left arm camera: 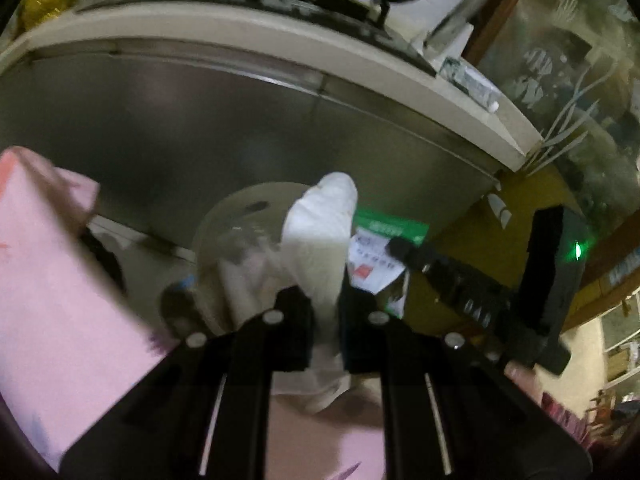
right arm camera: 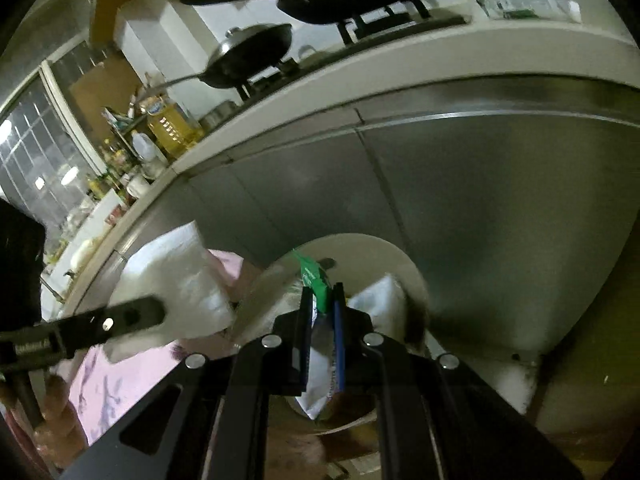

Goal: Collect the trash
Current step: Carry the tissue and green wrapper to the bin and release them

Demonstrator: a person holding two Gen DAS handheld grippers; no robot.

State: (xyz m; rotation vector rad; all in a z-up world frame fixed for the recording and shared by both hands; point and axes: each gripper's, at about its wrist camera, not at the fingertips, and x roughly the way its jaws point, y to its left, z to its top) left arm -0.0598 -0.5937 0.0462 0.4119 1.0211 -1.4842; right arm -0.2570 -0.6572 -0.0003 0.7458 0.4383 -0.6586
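Note:
My left gripper (left arm camera: 325,300) is shut on a crumpled white tissue (left arm camera: 320,224) and holds it over the round beige trash bin (left arm camera: 224,216). My right gripper (right arm camera: 323,312) is shut on a green and white packet (right arm camera: 316,280) above the same bin (right arm camera: 412,272), which holds white paper (right arm camera: 380,304). The packet (left arm camera: 380,240) and the right gripper (left arm camera: 400,246) also show in the left wrist view. The left gripper (right arm camera: 160,312) with its tissue (right arm camera: 176,280) shows at the left of the right wrist view.
The bin stands against steel cabinet doors (right arm camera: 460,184) under a pale counter edge (right arm camera: 360,80). Black pans (right arm camera: 256,52) sit on the stove above. Pink cloth (left arm camera: 52,272) lies at the left. A glass door (left arm camera: 580,60) is at the right.

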